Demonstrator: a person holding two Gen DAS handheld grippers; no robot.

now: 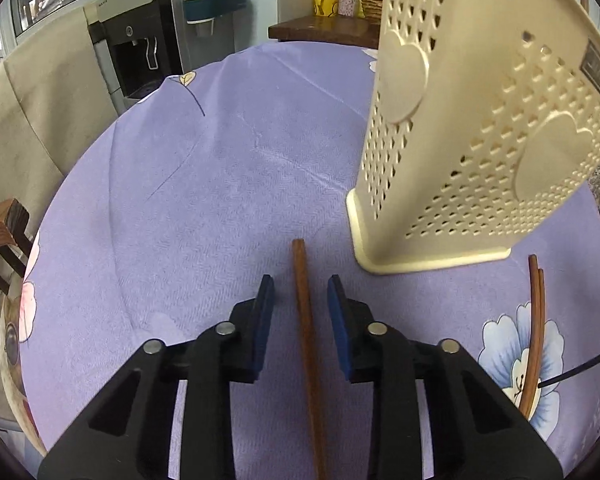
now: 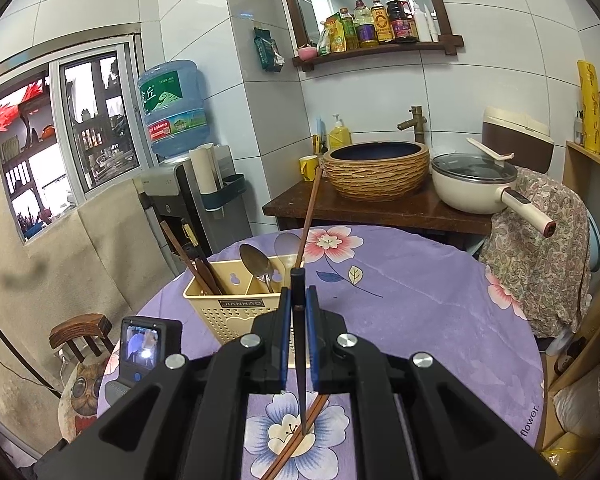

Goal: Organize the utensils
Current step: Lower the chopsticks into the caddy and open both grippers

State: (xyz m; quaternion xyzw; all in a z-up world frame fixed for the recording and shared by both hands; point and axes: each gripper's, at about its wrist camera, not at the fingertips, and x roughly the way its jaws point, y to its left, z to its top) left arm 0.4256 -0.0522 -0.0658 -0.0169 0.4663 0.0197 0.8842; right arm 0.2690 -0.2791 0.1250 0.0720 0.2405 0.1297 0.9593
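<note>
I've got left tongs point(image 1: 300, 292) narrow, straddling a brown chopstick point(image 1: 306, 332) on the tabletop point(image 1: 204, 200) — pads not touching it, right tongs point(image 2: 299, 300) clamped on a dark chopstick point(image 2: 298, 320), utensil holder point(image 2: 228, 312) ahead.

brown wooden chopstick point(image 1: 306, 344) flat on the purple cloth | two more point(image 1: 534, 340) lying nearby | cream holder point(image 2: 236, 304) upright with spoons point(image 2: 256, 266)
</note>
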